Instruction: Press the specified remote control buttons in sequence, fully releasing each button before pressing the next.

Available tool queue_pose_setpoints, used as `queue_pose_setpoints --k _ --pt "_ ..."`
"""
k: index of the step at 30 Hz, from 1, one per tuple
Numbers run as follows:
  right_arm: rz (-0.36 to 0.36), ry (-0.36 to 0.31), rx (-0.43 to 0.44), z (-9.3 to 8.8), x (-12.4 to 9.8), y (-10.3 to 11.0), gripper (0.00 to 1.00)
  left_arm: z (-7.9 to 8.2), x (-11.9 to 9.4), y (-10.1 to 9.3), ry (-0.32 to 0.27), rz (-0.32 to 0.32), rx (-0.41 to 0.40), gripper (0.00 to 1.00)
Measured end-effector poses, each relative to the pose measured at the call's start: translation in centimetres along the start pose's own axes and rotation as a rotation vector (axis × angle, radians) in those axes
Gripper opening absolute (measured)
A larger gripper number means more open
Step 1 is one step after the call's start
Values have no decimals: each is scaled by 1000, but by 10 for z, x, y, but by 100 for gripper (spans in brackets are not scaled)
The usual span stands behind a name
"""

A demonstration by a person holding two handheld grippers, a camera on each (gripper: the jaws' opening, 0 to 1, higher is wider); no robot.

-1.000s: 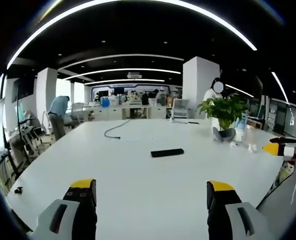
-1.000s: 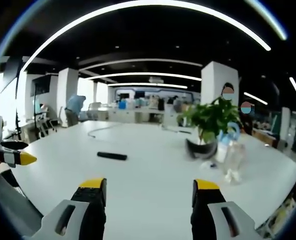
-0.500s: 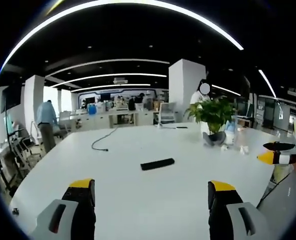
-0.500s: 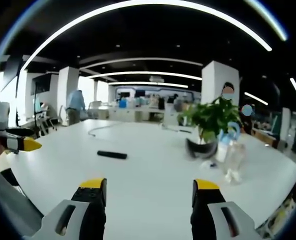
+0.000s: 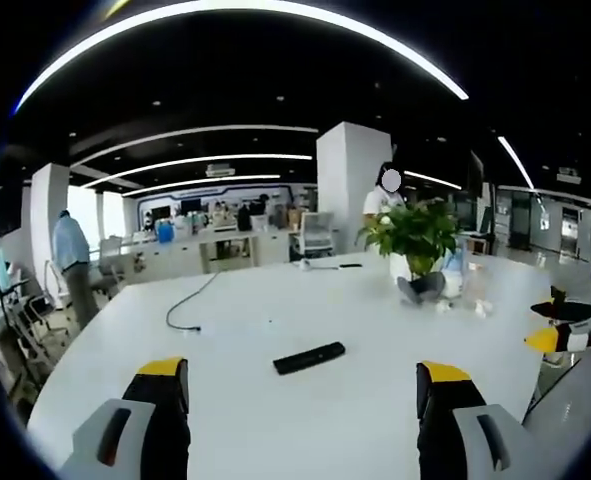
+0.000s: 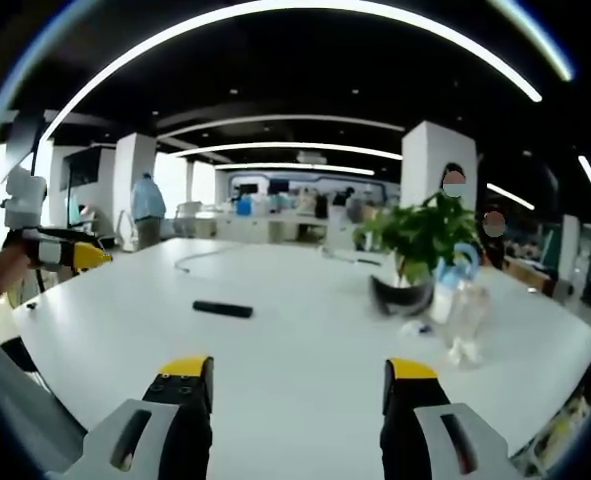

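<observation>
The left gripper hovers above the near edge of the white desk, jaws spread wide and holding nothing. The right gripper is likewise wide apart and empty. The black remote control lies flat mid-desk, well apart from both. A potted plant and plastic bottle stand toward the right edge; a black cable trails near the far edge.

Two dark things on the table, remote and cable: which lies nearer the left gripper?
The remote, the flat black bar just ahead of the open jaws; the thin curved cable lies farther back.
</observation>
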State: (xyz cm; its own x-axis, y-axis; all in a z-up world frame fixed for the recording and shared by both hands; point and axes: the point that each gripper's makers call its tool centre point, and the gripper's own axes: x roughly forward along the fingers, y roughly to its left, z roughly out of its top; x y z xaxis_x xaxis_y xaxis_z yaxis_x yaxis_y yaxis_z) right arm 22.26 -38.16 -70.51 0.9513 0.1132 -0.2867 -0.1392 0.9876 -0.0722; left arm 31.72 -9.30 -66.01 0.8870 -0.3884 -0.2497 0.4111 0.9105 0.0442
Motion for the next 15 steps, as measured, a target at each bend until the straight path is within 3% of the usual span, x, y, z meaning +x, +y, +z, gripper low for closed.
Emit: queue_pose_setpoints --k 8,15 --pt "3 13 -9 -2 2 1 67 20 37 3 -5 -50 61 99" --pt "1 16 -11 -3 2 1 67 24 73 7 25 -96 87 99"
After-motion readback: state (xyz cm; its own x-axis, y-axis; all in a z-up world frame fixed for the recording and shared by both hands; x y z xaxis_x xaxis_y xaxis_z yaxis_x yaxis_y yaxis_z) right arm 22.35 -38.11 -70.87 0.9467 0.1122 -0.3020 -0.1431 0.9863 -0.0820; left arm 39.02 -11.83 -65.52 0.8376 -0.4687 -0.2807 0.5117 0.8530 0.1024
